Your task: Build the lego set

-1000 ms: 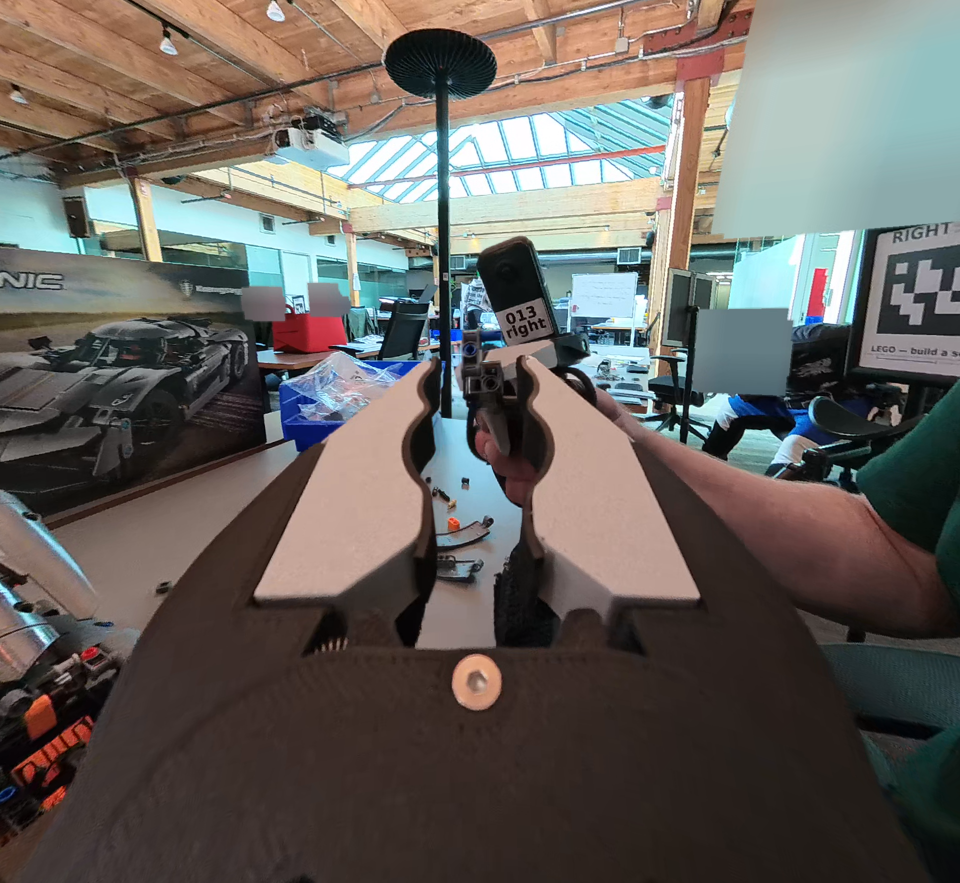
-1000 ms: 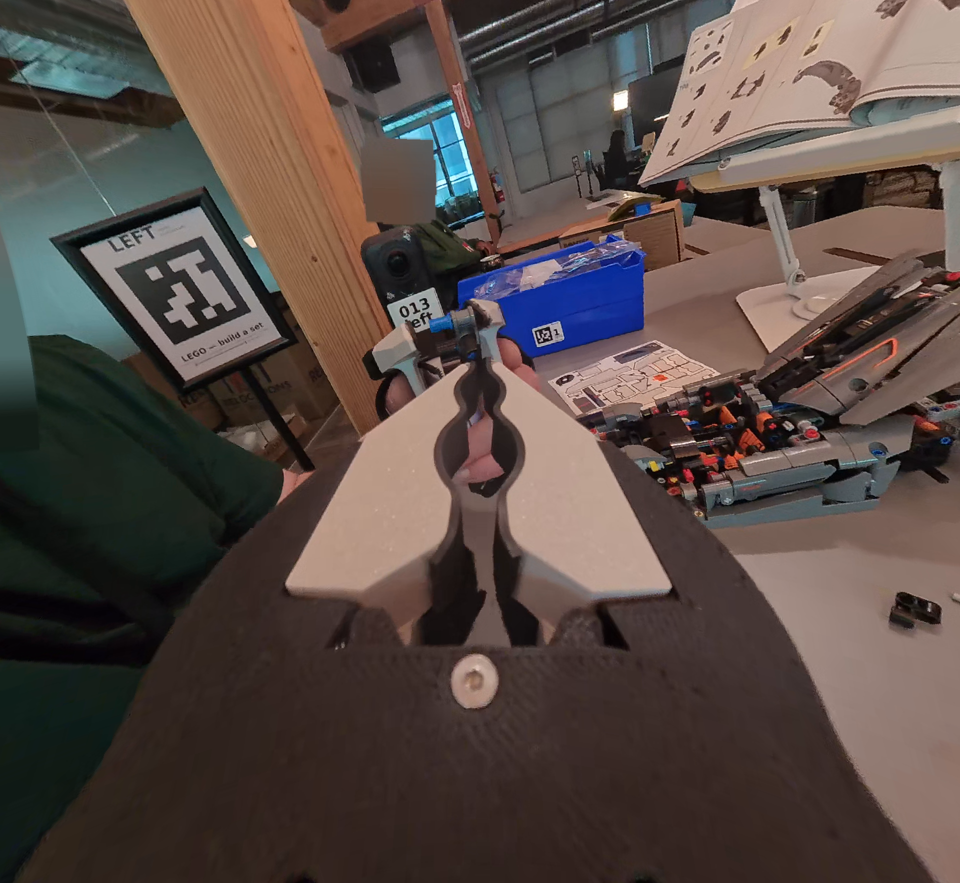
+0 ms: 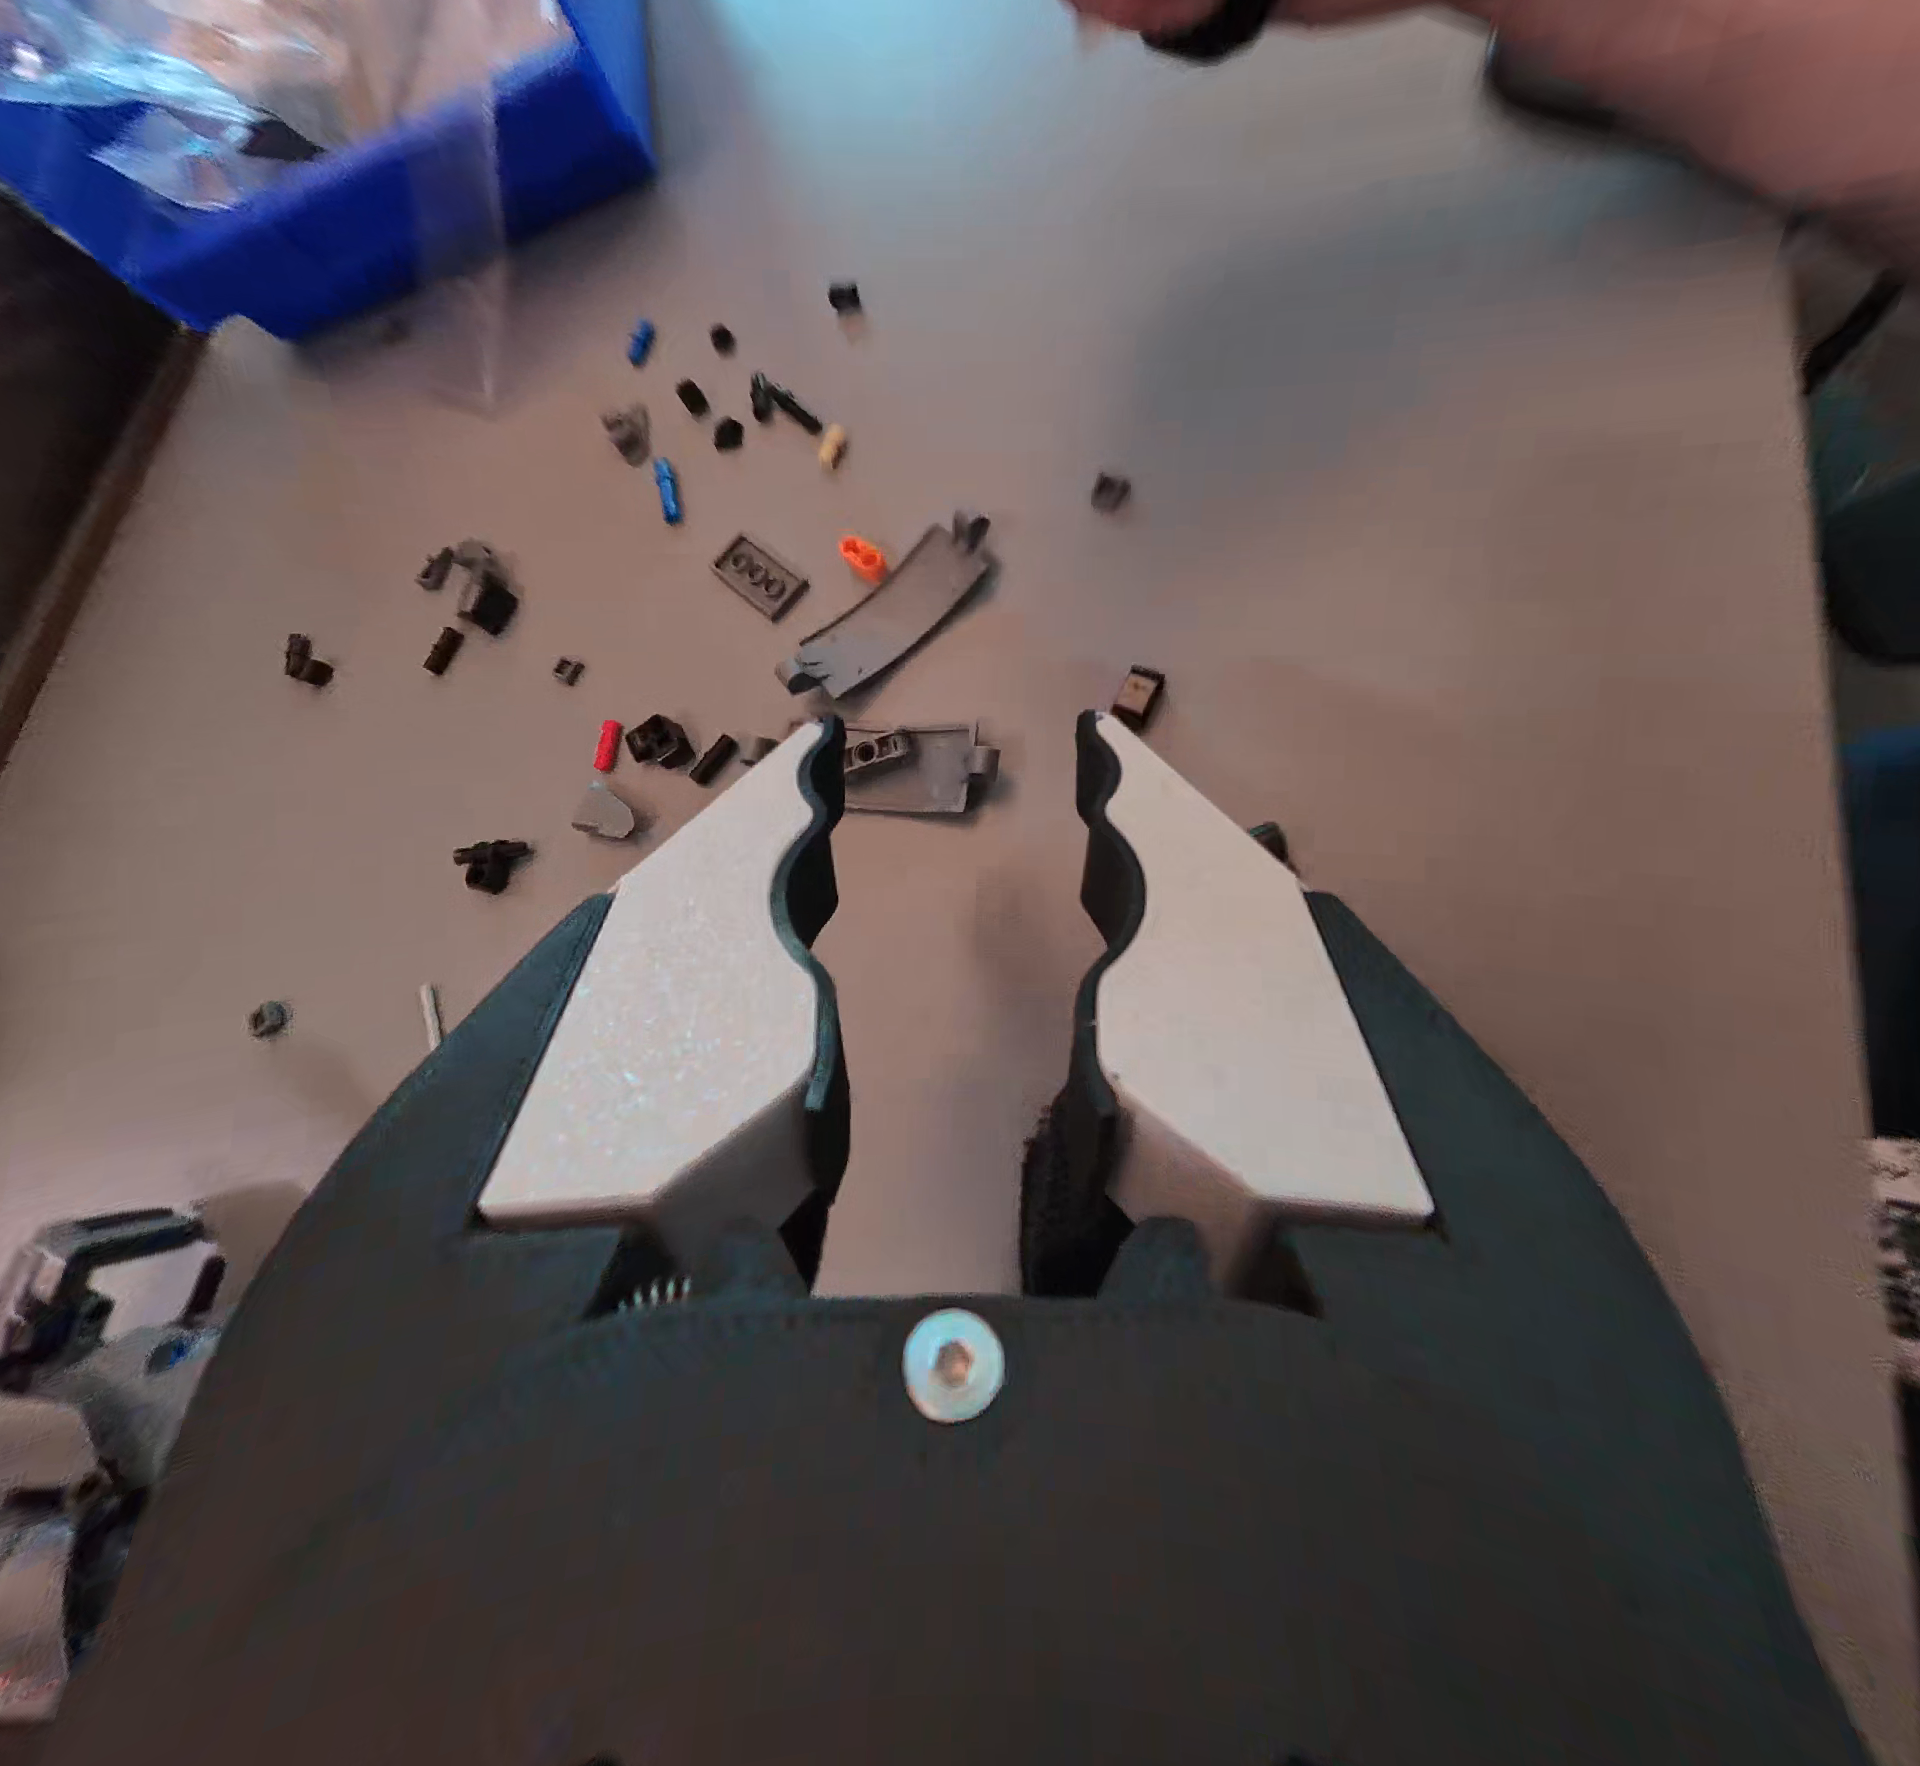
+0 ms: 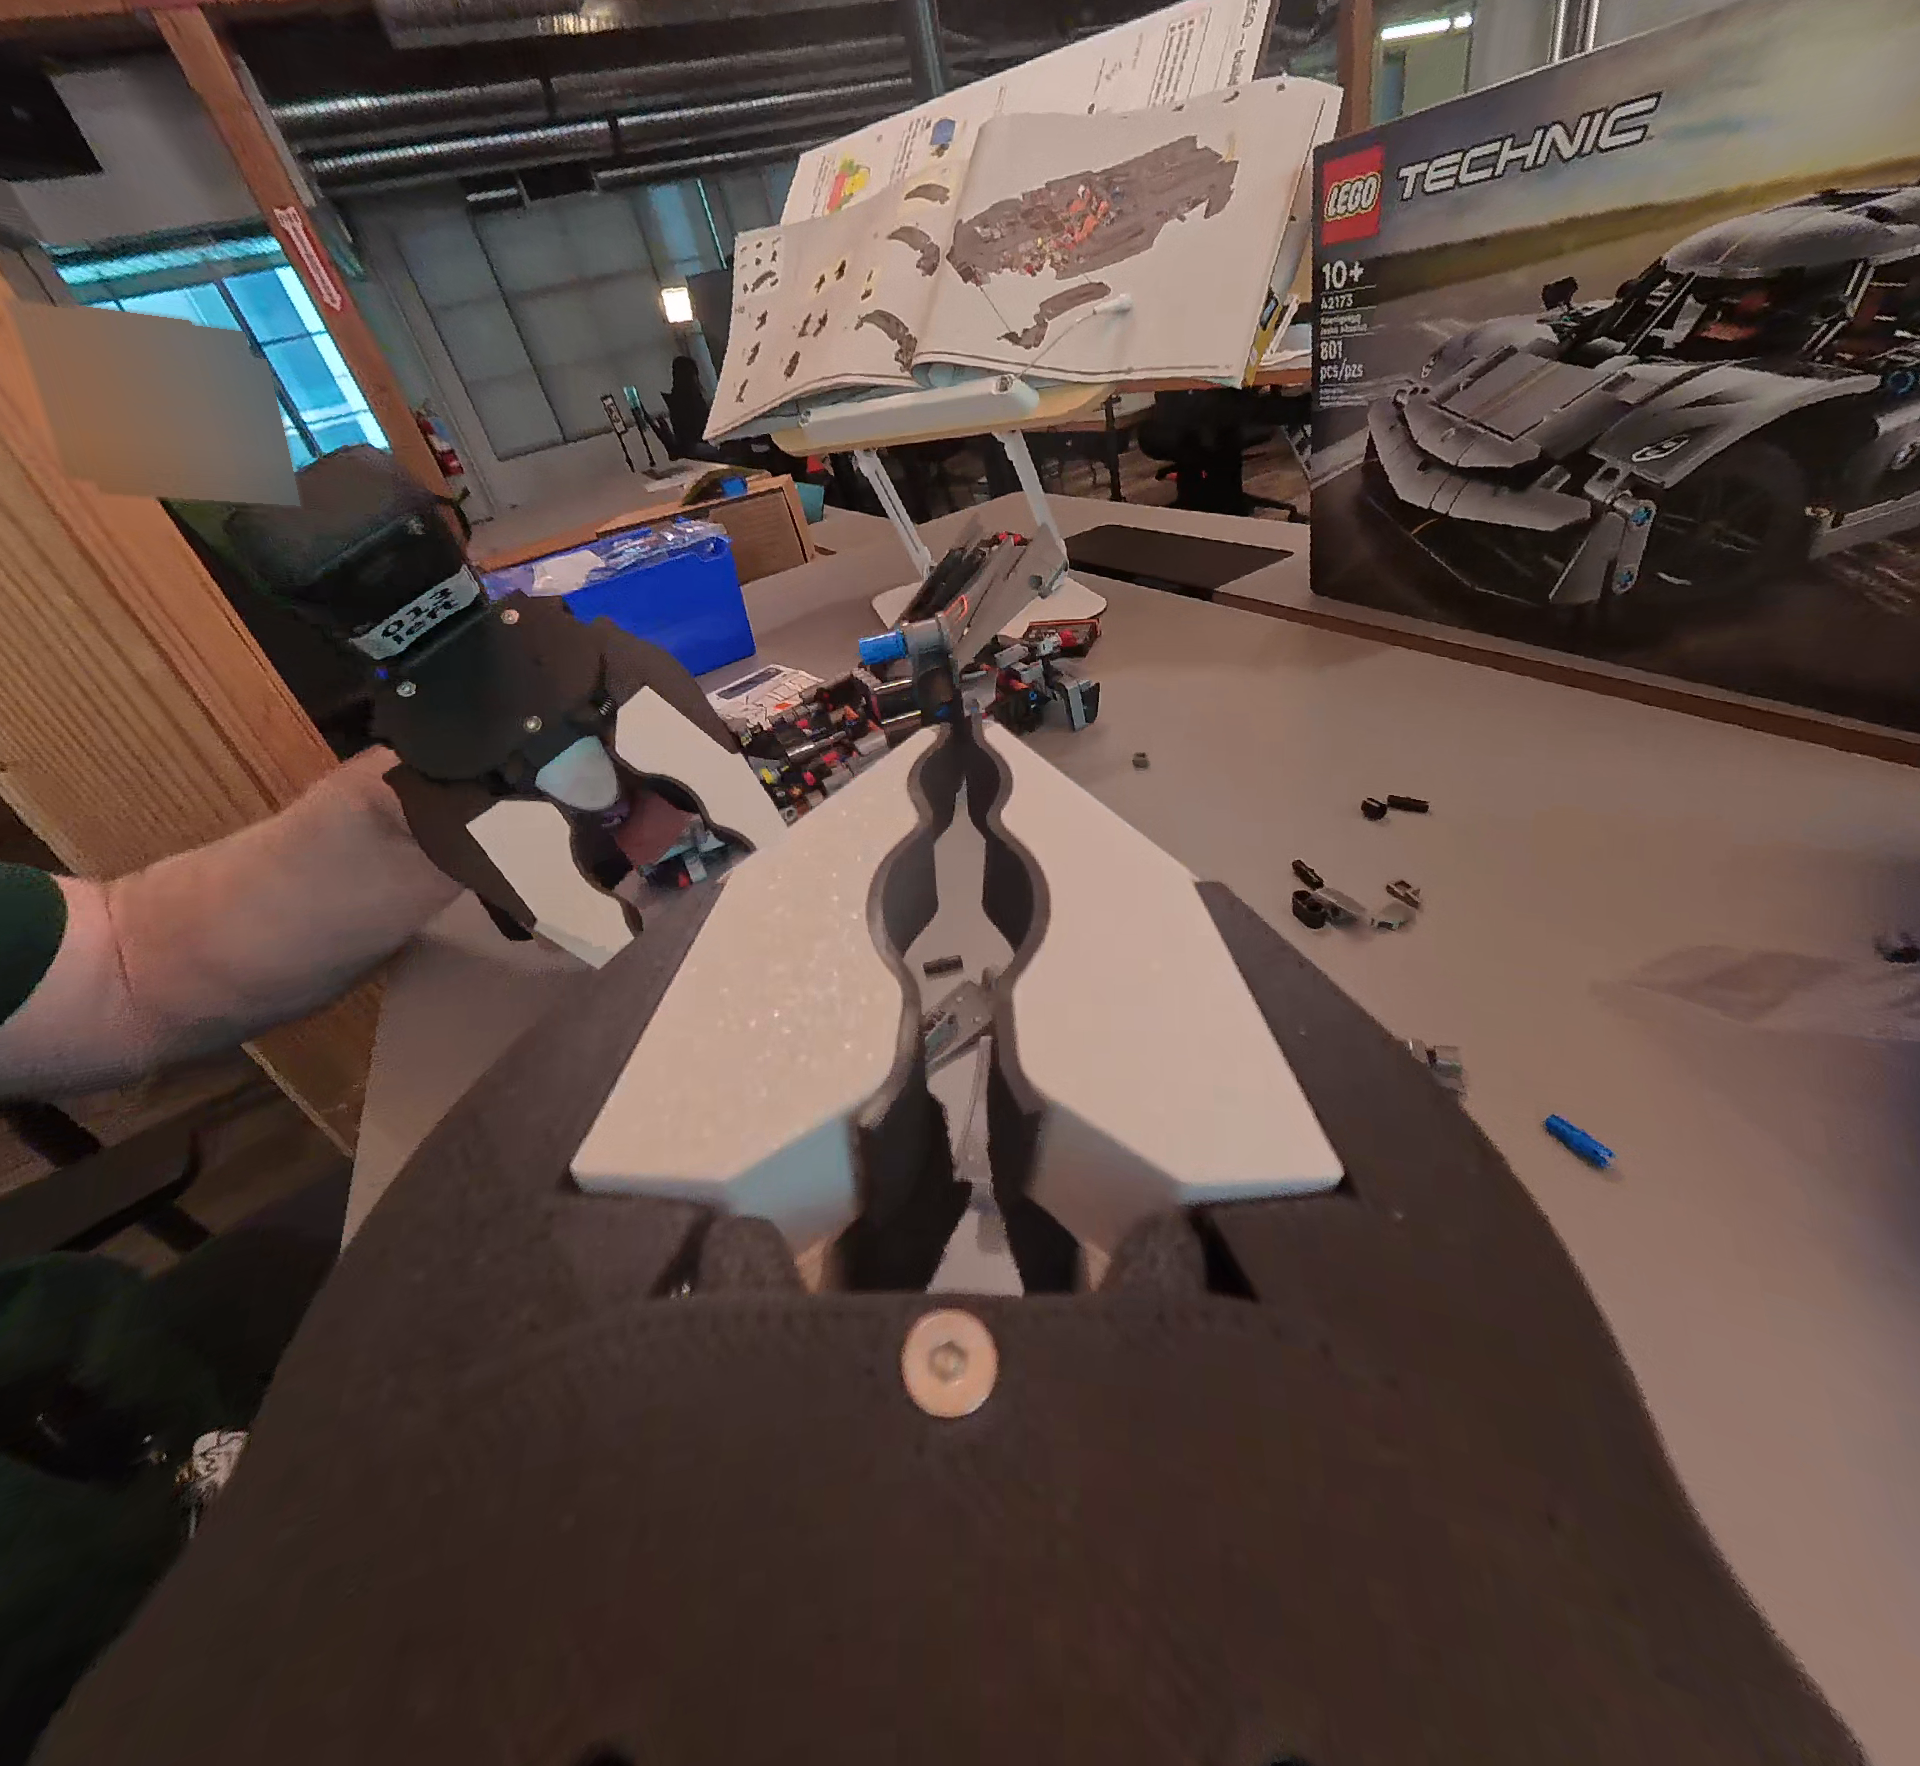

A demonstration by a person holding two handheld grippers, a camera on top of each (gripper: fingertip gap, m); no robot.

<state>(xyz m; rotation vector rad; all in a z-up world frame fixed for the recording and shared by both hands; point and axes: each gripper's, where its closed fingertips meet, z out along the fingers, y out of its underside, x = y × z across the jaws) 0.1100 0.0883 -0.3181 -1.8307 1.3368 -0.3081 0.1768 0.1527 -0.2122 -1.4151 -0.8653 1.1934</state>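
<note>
Left gripper (image 3: 951,740) hangs released and empty over loose pieces (image 3: 727,563) on the counter (image 3: 1351,573); right gripper (image 4: 948,714) pinches a small grey assembly (image 4: 925,651) with a blue pin.

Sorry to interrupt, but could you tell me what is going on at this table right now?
A person is building a Lego car with a claw in each hand. The right claw is shut on a small grey piece with a blue pin, held up in front of the half-built car. The left claw is open and empty, pointing down at loose pieces scattered on the table.
</note>
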